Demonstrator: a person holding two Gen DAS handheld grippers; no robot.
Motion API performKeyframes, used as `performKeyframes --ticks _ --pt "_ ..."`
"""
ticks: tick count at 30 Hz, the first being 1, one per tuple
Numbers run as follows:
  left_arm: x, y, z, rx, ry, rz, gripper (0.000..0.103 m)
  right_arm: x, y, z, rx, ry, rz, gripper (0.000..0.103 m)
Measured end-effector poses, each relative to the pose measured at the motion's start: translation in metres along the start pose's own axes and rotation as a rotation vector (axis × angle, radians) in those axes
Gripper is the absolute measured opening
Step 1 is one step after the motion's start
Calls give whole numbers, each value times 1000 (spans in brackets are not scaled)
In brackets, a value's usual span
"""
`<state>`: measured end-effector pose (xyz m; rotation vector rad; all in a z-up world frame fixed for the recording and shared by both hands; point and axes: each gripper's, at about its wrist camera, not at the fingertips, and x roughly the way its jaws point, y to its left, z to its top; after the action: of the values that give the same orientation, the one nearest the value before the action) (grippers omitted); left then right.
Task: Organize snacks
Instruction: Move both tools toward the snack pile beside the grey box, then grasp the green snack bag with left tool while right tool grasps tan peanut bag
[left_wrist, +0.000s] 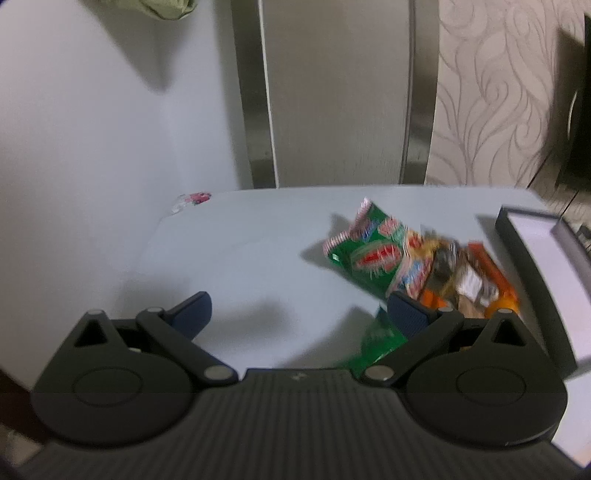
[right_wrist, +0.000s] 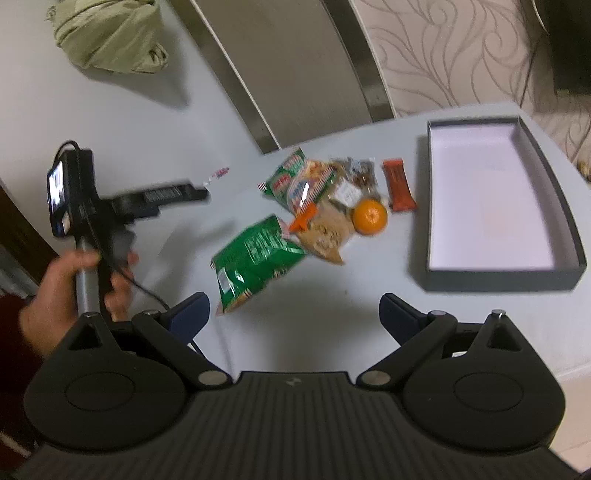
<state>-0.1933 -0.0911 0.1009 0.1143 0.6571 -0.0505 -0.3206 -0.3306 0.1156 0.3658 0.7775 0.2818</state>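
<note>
We see the table (right_wrist: 332, 314) first, w/ an open dark box (right_wrist: 495, 273) at frame right. Snack pile (right_wrist: 325, 206) sits centre, left of box. Right gripper (right_wrist: 293, 314) is released, empty, below pile. Left gripper (left_wrist: 297, 314) also spread, snacks just beside its right finger.

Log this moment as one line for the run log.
left tongs: open, empty | right tongs: open, empty | snacks: piled on table | box: empty
</note>
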Motion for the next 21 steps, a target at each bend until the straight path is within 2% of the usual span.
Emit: performKeyframes --ticks 1,4,9,16,21 --pt "-3 -6 -6 11 -7 7 103 -1 5 3 -19 -6 -8 100" --pt "-11 -16 -16 38 -15 -87 103 -6 18 11 -74 -26 -51 100" --pt "-11 -21 -29 28 -19 -154 103 -16 39 19 -145 -65 -131 100" --pt "-14 -18 -35 31 -35 -196 103 -18 42 18 -94 -100 -179 100" --pt "-8 -12 -38 53 -33 -204 103 -4 46 15 -78 -102 -170 100"
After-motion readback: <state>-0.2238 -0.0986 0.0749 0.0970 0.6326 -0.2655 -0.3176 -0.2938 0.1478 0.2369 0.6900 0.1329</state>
